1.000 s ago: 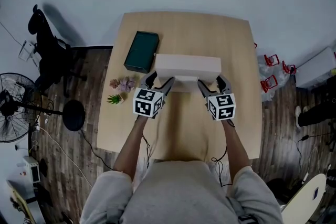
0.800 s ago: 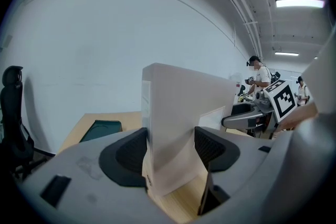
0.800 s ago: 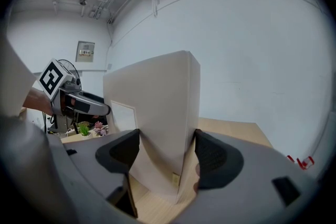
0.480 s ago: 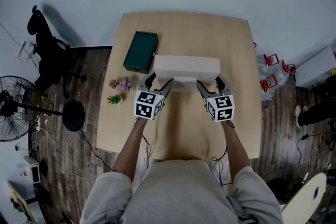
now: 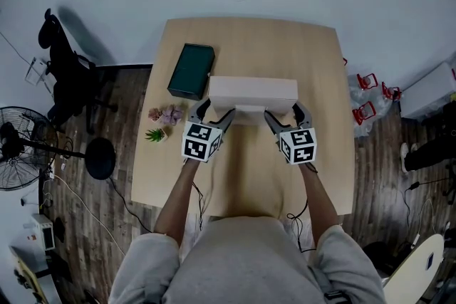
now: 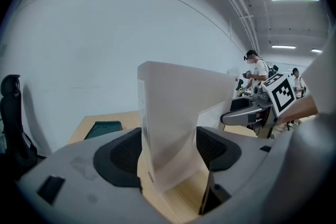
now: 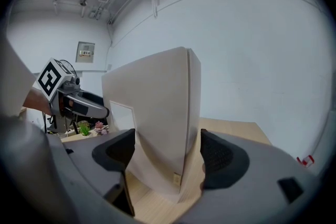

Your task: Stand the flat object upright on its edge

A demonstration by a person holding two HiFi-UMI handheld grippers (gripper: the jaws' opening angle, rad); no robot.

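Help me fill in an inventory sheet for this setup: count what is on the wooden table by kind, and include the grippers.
Pale beige flat cardboard box: 1
Dark green rectangular box: 1
Small decorative plants, a pink flower cluster and a green spiky sprig: 2
Grippers, the left gripper and the right gripper, each closed on the pale box: 2
Total: 6

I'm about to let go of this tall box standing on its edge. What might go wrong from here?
The beige box stands on a narrow edge, held low by the left hand-held gripper and right hand-held gripper; uneven release may topple it. Falling away, it could clip the green box.
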